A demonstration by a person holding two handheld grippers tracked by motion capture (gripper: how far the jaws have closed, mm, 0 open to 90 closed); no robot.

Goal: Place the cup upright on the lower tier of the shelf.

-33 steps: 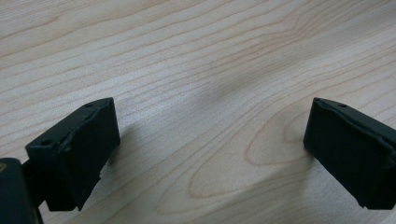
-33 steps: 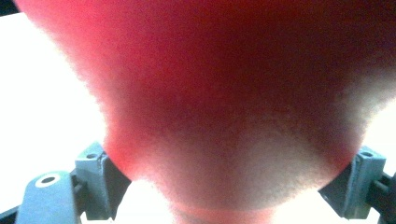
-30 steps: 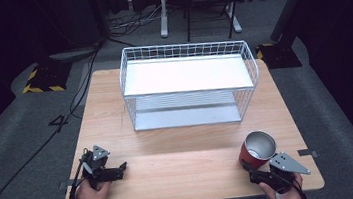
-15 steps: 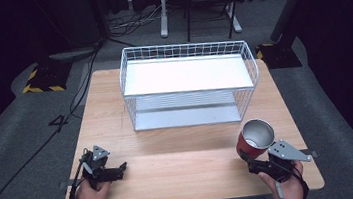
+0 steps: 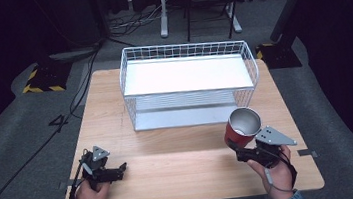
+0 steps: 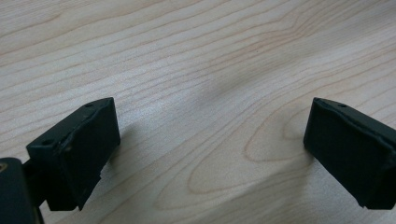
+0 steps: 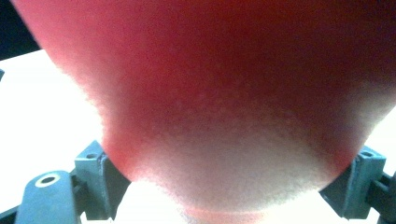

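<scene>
A red cup with a shiny metal inside is held above the table's right front, tilted a little, its mouth up. My right gripper is shut on the cup's lower body; in the right gripper view the red wall sits between both jaws. My left gripper rests low over the wooden table at the front left, open, with bare wood between its jaws.
A white wire basket with two levels stands at the back middle of the table, just beyond the cup. A chair base and cables lie on the dark floor behind the table.
My right gripper has lifted the cup and carried it forward and slightly left, closer to the basket. The left gripper has stayed still.
</scene>
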